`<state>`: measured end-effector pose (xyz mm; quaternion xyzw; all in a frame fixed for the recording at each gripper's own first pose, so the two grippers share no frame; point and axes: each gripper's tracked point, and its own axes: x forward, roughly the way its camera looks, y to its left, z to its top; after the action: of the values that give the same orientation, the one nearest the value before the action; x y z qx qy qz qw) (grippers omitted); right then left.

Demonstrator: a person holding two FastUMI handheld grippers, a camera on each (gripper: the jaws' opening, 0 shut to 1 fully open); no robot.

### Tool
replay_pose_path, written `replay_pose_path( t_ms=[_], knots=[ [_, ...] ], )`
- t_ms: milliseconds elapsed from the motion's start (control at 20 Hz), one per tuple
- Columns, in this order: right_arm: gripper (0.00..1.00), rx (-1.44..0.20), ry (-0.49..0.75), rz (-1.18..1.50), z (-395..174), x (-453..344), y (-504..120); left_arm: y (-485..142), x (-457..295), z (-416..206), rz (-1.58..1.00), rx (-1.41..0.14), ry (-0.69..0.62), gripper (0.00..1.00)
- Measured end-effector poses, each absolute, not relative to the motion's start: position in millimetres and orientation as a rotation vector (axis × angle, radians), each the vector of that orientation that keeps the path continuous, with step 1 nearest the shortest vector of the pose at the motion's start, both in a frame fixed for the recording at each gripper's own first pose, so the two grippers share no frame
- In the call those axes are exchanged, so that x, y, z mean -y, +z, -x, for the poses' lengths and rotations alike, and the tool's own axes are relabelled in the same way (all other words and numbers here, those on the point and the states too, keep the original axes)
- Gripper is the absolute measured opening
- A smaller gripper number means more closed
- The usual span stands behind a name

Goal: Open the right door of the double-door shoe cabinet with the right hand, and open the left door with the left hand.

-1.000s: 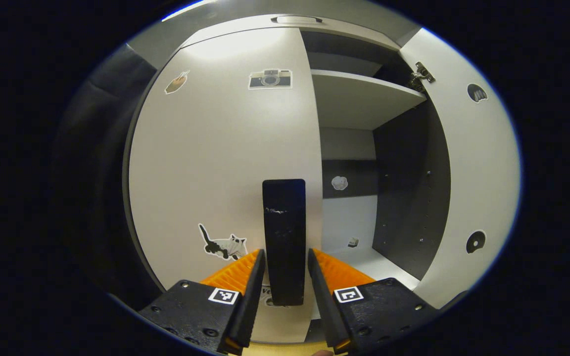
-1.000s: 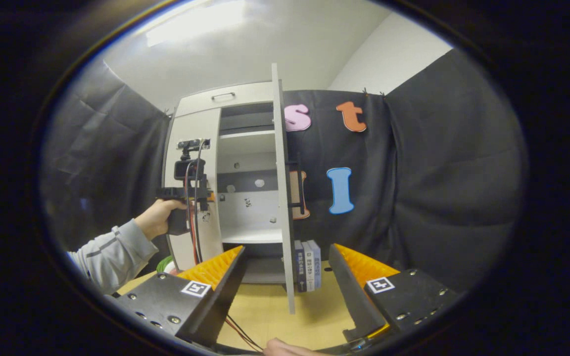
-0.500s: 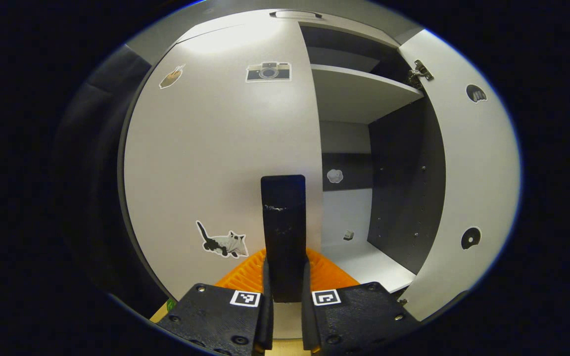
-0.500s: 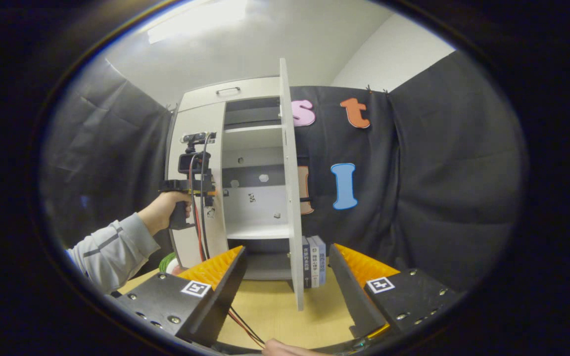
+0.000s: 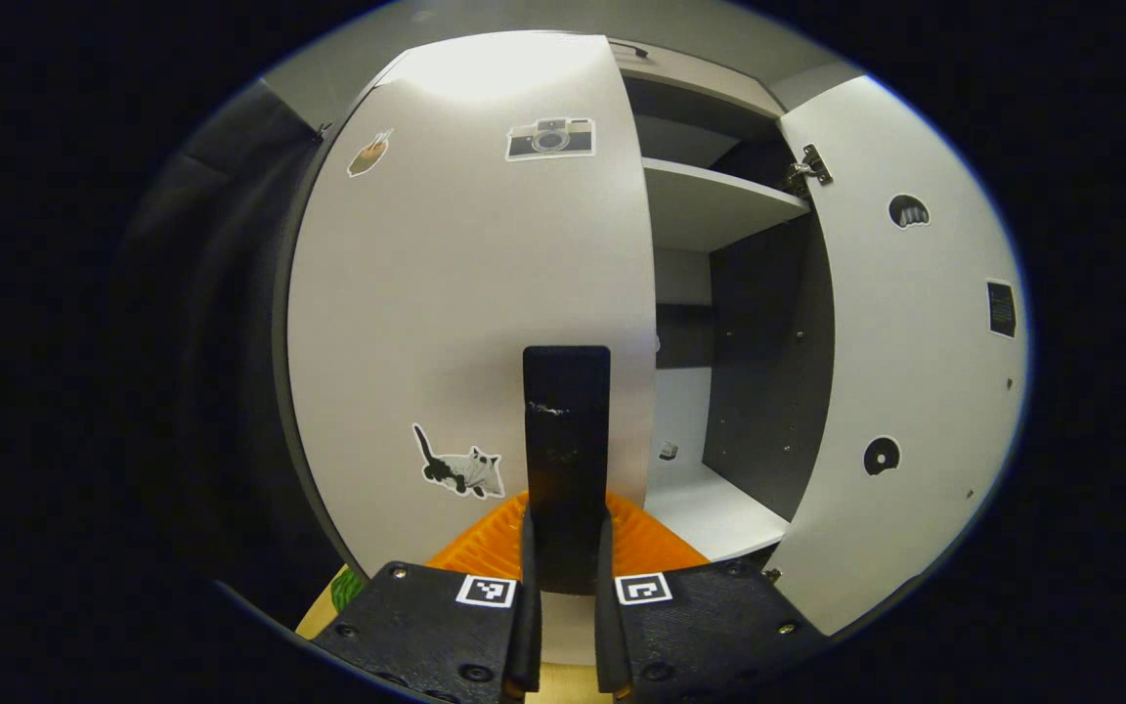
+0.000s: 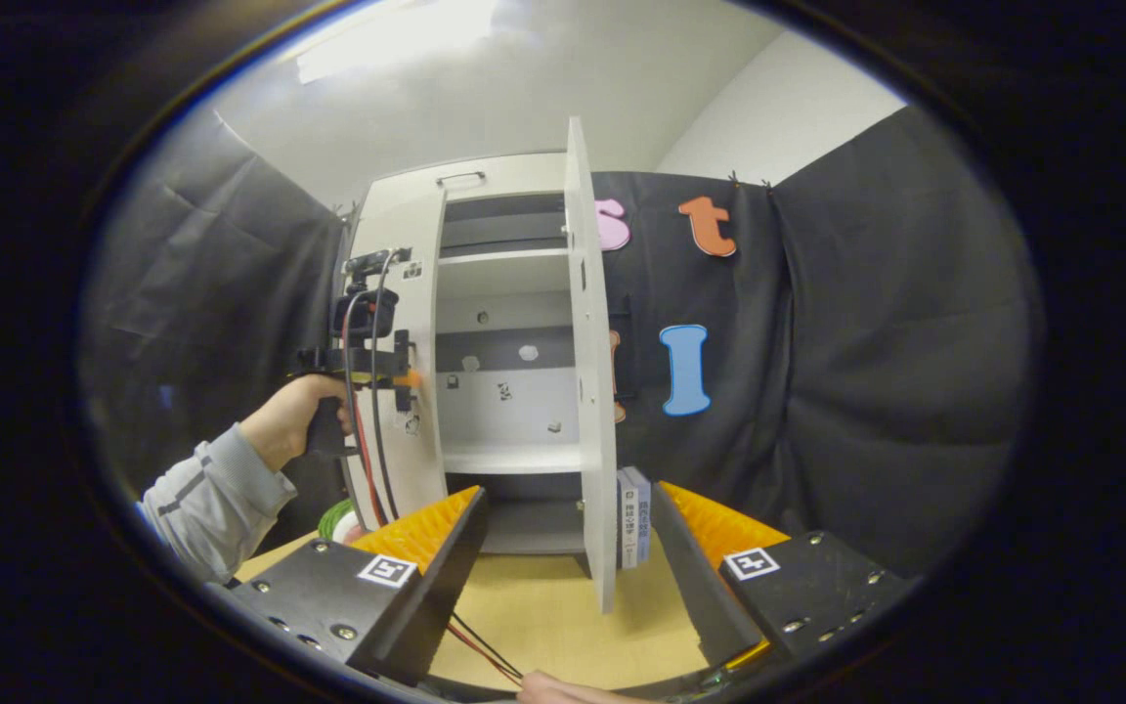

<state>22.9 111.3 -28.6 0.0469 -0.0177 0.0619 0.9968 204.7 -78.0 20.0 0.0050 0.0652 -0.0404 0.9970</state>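
The fingers of the left gripper are pinched on the black handle of the left door, one black pad on each side of the bar, with the orange ribbing showing just behind. That door looks barely off the cabinet front, its free edge beside the open compartment, where a shelf and a dark inner wall show. In the right gripper view the same gripper appears farther off at the door, held by a hand in a grey sleeve, with cables trailing down from it. The right gripper hovers over the tabletop with its fingers spread wide and nothing between them, well apart from the cabinet. The right door stands swung out and is seen nearly edge-on, so that half of the task looks done; a few books stand just beyond its lower edge. The step in hand is judged to be the opening of the left door. The next move calls for a pull toward the person that curves outward to the left about the hinge on the door's far edge, keeping the grip square on the handle so the pads do not slide off, while the right gripper stays clear of the swing.
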Motion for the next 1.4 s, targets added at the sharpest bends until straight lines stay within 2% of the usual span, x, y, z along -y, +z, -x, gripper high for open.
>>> replay_pose_path(
  t_ms=[100,150,300,400,500,1050,1100,1150,1400],
  knots=[
    [0.94,0.034,0.122,-0.094,-22,-115,-31,20,73,-192,-0.013,-0.123,-0.104,0.23],
    [0.98,0.032,0.119,-0.096,-22,-116,-31,21,70,-186,-0.015,-0.119,-0.115,0.23],
    [0.94,0.024,0.106,-0.080,-23,-123,-35,22,62,-169,-0.019,-0.126,-0.131,0.23],
    [1.00,0.024,0.112,-0.081,-23,-129,-36,24,57,-159,-0.027,-0.122,-0.140,0.23],
    [0.94,0.025,0.118,-0.085,-24,-134,-35,25,51,-149,-0.021,-0.117,-0.150,0.23],
    [0.94,0.033,0.107,-0.109,-24,-140,-36,31,1,-102,-0.044,-0.082,-0.141,0.22],
    [0.98,0.030,0.112,-0.108,-25,-144,-37,31,-4,-99,-0.046,-0.082,-0.139,0.19],
    [0.94,0.027,0.120,-0.108,-26,-149,-39,32,-8,-97,-0.047,-0.081,-0.139,0.19],
    [0.94,0.025,0.134,-0.094,-27,-165,-39,35,-30,-85,-0.045,-0.073,-0.115,0.19]
  ],
)
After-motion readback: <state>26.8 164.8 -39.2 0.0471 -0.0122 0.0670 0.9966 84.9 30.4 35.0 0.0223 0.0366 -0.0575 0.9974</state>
